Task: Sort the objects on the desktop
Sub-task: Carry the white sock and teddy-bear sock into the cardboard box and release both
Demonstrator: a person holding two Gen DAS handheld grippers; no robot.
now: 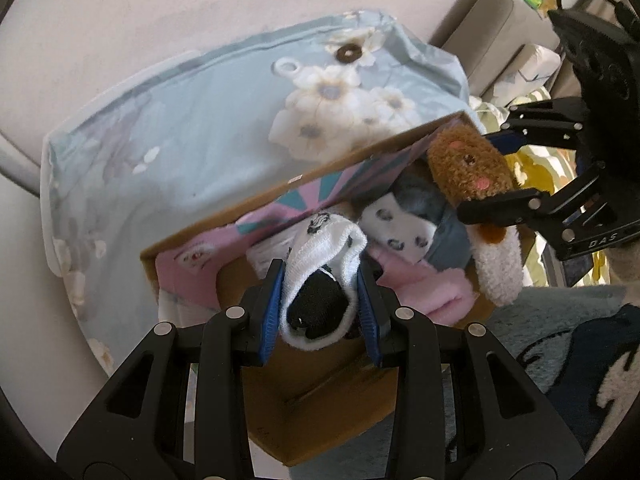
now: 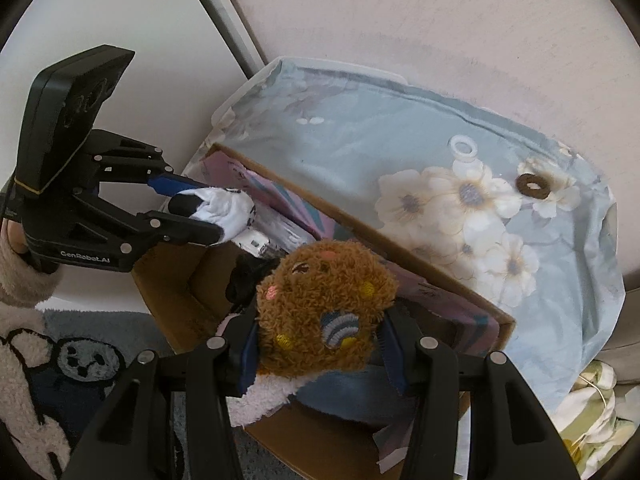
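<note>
My left gripper (image 1: 320, 280) is shut on a white and black sock (image 1: 320, 288) and holds it over the open cardboard box (image 1: 320, 412). It also shows in the right wrist view (image 2: 200, 210) with the sock (image 2: 224, 208). My right gripper (image 2: 316, 340) is shut on a fuzzy brown and white sock (image 2: 324, 308), also above the box (image 2: 172, 304). In the left wrist view the right gripper (image 1: 496, 168) holds that brown sock (image 1: 468, 168) over the box's right side. A spotted white and grey sock (image 1: 404, 224) and pink cloth (image 1: 420, 292) lie inside the box.
The box stands against a table covered by a light blue floral cloth (image 1: 180, 128). A brown ring (image 2: 534, 186) and a clear ring (image 2: 464, 148) lie on the cloth. A blue and white fluffy rug (image 2: 60, 360) lies on the floor. A grey sofa (image 1: 500, 32) stands behind.
</note>
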